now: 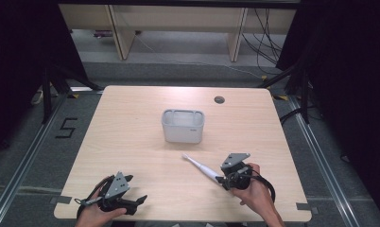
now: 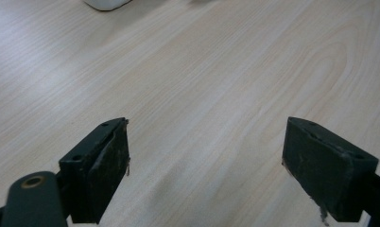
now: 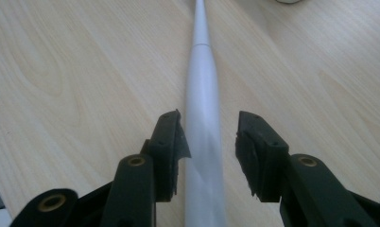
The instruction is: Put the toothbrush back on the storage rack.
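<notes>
Lying between the right tool's (image 3: 209, 156) parted jaws, toothbrush (image 3: 202, 109)

The pale wood-grain surface (image 1: 131, 142) carries a round dark grommet hole (image 1: 219, 100) near its far edge. A light grey rectangular plastic tub (image 1: 182, 126) stands upright near the middle. A slim white electric toothbrush (image 1: 201, 167) lies flat, slantwise, nearer the front right, well apart from the tub.

Even overhead light on the table, darkness all round

In the high view the pale table (image 1: 131, 142) is evenly lit, its surroundings falling black at 9 and 3 o'clock; shadows are short and soft. Both gripper views are grainy, blurring toward 12 o'clock, with a mild sheen on the wood.
</notes>
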`<action>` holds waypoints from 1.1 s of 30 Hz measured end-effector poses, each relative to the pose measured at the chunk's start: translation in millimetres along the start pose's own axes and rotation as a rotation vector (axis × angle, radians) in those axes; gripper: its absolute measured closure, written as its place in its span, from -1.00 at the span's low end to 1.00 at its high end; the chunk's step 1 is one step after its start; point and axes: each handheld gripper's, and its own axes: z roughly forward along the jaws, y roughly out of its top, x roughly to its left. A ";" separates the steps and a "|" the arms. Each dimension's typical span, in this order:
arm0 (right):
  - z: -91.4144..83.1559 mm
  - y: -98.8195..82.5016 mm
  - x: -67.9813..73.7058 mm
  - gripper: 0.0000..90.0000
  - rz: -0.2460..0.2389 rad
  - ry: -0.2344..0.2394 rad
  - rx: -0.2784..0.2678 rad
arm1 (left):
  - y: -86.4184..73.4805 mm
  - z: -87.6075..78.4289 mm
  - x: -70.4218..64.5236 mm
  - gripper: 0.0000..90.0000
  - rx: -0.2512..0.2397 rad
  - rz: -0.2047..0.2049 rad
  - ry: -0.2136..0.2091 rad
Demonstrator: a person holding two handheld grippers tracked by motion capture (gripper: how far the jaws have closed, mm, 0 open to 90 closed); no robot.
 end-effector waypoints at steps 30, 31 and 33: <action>50.3 43.9 -10.9 0.33 -0.075 0.083 0.321 | 0.5 -1.3 0.1 -0.66 0.011 0.007 0.004; 50.6 44.7 -10.9 0.33 -0.072 0.084 0.331 | 0.3 -1.1 0.2 -0.66 0.013 0.008 0.006; 52.3 46.8 -11.7 0.34 -0.079 0.096 0.337 | 0.7 -1.3 0.3 -0.66 0.012 0.014 -0.001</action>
